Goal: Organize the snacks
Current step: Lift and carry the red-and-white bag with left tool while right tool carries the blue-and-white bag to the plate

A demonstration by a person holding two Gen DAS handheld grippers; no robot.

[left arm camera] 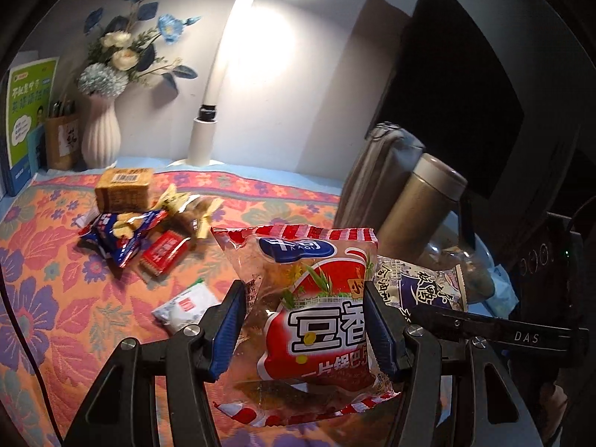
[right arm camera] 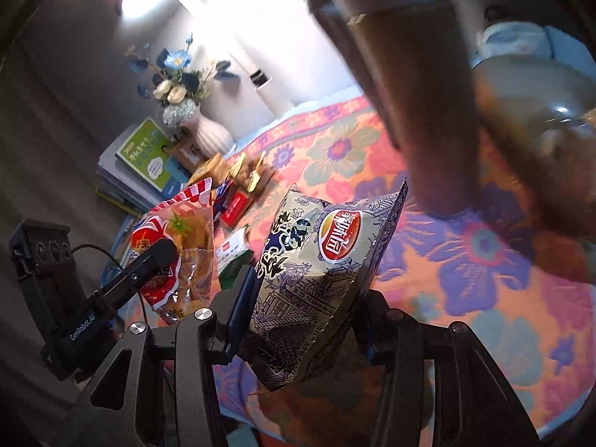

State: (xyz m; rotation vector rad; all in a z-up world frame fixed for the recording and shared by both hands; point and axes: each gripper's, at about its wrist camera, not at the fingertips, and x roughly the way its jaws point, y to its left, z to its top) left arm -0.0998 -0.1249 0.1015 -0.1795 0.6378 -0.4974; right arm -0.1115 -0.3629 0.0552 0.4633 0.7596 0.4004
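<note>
Pinching red snack bag [left arm camera: 316, 316]: left gripper [left arm camera: 305, 320]; right gripper [right arm camera: 301, 298] fingers clamp purple-patterned chip bag [right arm camera: 320, 272]

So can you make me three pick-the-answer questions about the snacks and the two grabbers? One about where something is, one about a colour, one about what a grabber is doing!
1. Where is the vase of flowers?
A. at the back by the wall
B. between the left gripper's fingers
C. on top of the thermos

2. What colour is most of the snack bag in the left gripper?
A. green
B. red
C. black

3. What is the right gripper doing?
A. hanging open with nothing in it
B. squeezing the thermos
C. shut on the Lay's chip bag

Answers: 1 A, it stands beside the pen holder and books. 2 B, red print with white letters. 3 C, the bag sits clamped between its fingers.
</note>
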